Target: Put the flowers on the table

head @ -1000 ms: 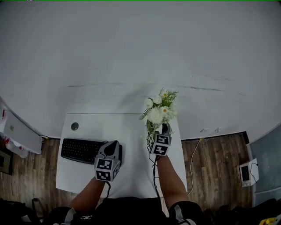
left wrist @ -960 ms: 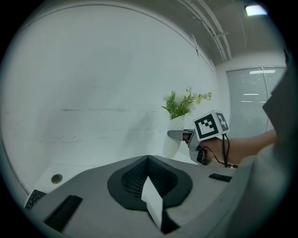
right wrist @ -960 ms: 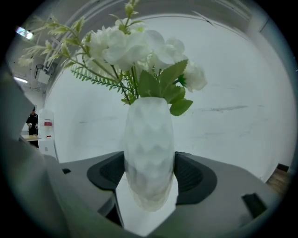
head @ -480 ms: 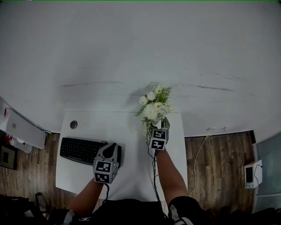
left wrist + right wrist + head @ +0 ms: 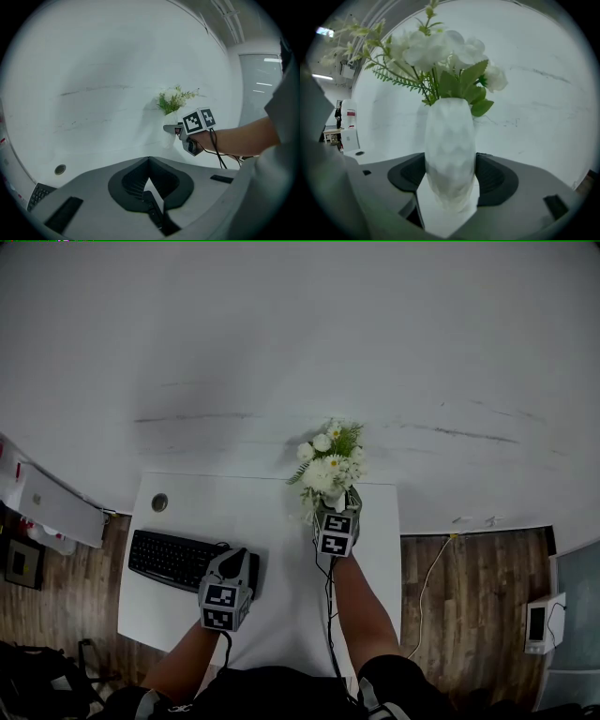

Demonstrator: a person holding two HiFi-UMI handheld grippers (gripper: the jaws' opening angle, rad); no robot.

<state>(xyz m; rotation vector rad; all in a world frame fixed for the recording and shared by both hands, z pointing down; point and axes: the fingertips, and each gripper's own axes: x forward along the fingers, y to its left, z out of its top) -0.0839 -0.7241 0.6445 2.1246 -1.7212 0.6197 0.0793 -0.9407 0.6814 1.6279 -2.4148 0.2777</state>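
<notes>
A bunch of white flowers (image 5: 328,463) with green sprigs stands in a white faceted vase (image 5: 450,150). My right gripper (image 5: 336,509) is shut on the vase, its pads on both sides of the vase's lower body (image 5: 450,185). It holds the vase upright over the far edge of the white table (image 5: 244,517), close to the wall. The left gripper view also shows the flowers (image 5: 176,99) and the right gripper (image 5: 172,129). My left gripper (image 5: 236,564) hovers over the table's near middle beside the keyboard, shut, with nothing in it (image 5: 149,164).
A black keyboard (image 5: 173,559) lies on the table's left part, and a round cable hole (image 5: 160,502) is near its far left corner. A white wall rises behind the table. A white cabinet (image 5: 52,512) stands at left; a cable (image 5: 427,573) lies on the wooden floor at right.
My right gripper has carried the vase a little to the left and farther toward the wall. The left gripper has stayed about where it was.
</notes>
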